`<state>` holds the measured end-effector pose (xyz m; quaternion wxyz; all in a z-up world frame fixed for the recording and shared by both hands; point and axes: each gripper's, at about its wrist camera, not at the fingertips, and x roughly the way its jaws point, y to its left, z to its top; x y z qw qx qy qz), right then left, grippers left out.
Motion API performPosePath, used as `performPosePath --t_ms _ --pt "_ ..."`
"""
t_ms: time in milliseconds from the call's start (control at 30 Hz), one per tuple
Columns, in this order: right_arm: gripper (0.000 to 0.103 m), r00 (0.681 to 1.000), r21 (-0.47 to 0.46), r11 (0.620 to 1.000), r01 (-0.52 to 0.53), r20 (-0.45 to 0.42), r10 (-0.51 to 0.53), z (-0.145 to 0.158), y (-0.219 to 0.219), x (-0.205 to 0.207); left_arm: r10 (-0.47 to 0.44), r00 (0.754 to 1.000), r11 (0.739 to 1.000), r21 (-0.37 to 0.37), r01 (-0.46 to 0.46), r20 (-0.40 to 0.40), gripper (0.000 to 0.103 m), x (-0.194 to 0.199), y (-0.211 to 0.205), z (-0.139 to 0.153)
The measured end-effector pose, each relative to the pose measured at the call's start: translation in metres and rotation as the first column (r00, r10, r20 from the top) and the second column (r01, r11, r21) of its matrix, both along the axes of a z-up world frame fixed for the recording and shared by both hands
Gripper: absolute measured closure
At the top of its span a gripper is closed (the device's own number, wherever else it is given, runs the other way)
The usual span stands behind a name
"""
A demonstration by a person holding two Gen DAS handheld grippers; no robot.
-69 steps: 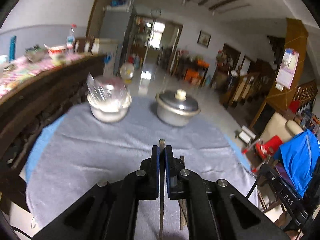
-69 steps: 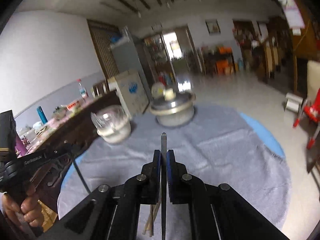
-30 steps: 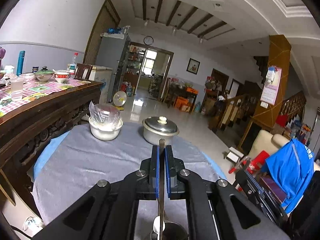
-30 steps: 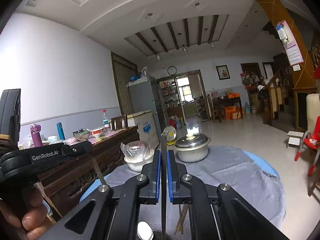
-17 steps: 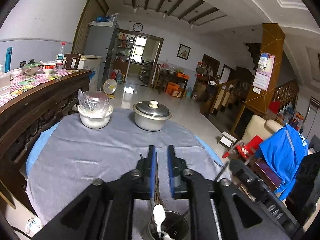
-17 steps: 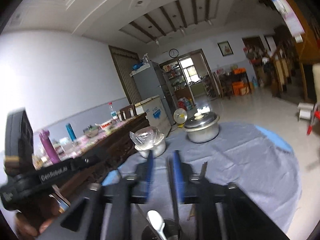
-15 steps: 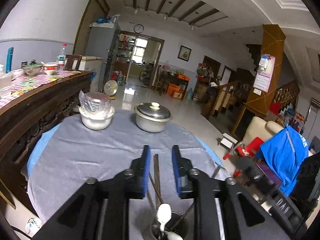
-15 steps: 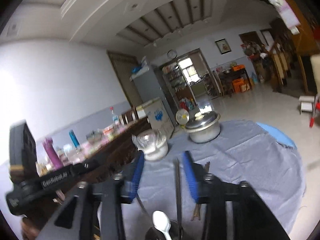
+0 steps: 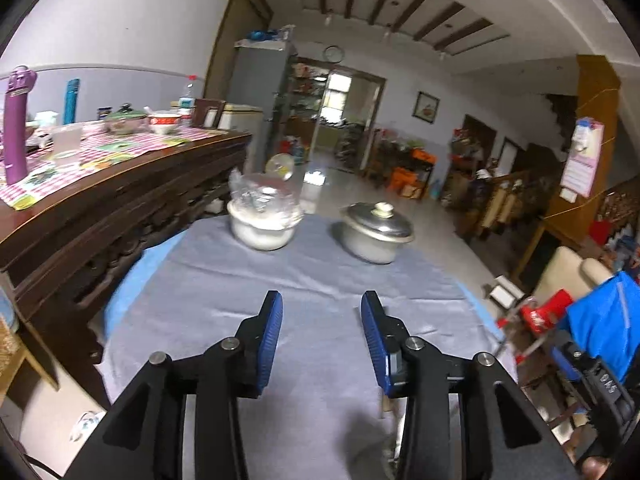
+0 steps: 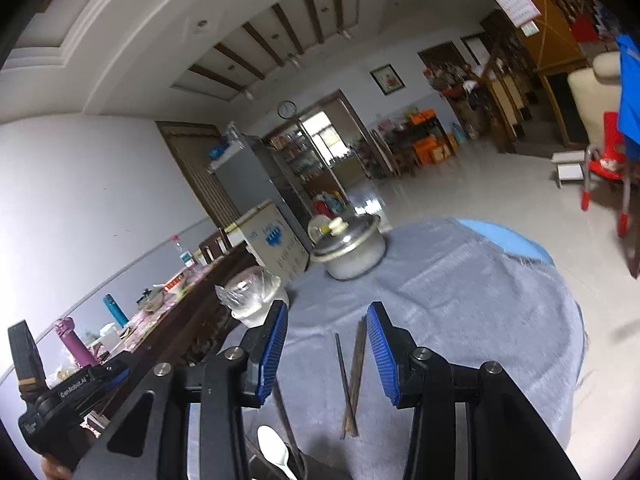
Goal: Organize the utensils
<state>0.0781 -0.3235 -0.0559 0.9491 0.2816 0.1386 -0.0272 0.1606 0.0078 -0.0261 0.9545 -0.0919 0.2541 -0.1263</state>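
My left gripper [image 9: 321,310] is open and empty above the grey tablecloth [image 9: 312,280]. My right gripper [image 10: 327,322] is open and empty too. Below it in the right wrist view, a white spoon [image 10: 274,451] and dark chopsticks [image 10: 286,420] stand in a holder at the bottom edge, mostly hidden. Several brown chopsticks [image 10: 352,372] lie crossed on the cloth [image 10: 460,300] between the right jaws. The left gripper's body [image 10: 68,396] shows at the lower left of the right wrist view.
A white bowl under plastic wrap [image 9: 264,220] and a lidded metal pot [image 9: 374,234] stand at the far side of the round table. A dark wooden sideboard [image 9: 100,200] with bottles and dishes runs along the left. A red stool [image 10: 604,160] stands on the floor at the right.
Both grippers were shut on chopsticks, opened and let them drop into the holder. Both jaws have spread wider and the grippers have pulled back and tilted.
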Motion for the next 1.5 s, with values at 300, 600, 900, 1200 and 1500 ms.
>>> performPosePath --t_ms 300,600,900,1200,1500 --pt "0.058 0.997 0.025 1.0 0.006 -0.074 -0.004 -0.017 -0.005 0.01 0.105 0.993 0.99 0.094 -0.101 -0.045 0.057 0.015 0.014 -0.019" --pt "0.058 0.988 0.039 0.999 -0.006 -0.152 0.012 -0.035 -0.002 0.031 0.157 0.984 0.976 0.165 -0.142 -0.08 0.054 0.034 0.02 -0.038" --pt "0.058 0.978 0.068 0.998 -0.009 -0.209 0.023 -0.055 -0.007 0.049 0.184 0.973 0.968 0.199 -0.154 -0.138 0.053 0.053 0.022 -0.06" --pt "0.058 0.967 0.094 0.995 -0.017 -0.252 0.04 -0.069 -0.014 0.072 0.188 0.966 0.962 0.23 -0.145 -0.179 0.053 0.073 0.015 -0.074" --pt "0.058 0.951 0.103 0.993 -0.052 -0.299 0.081 -0.082 -0.02 0.105 0.18 0.956 0.959 0.258 -0.118 -0.23 0.048 0.097 0.006 -0.092"
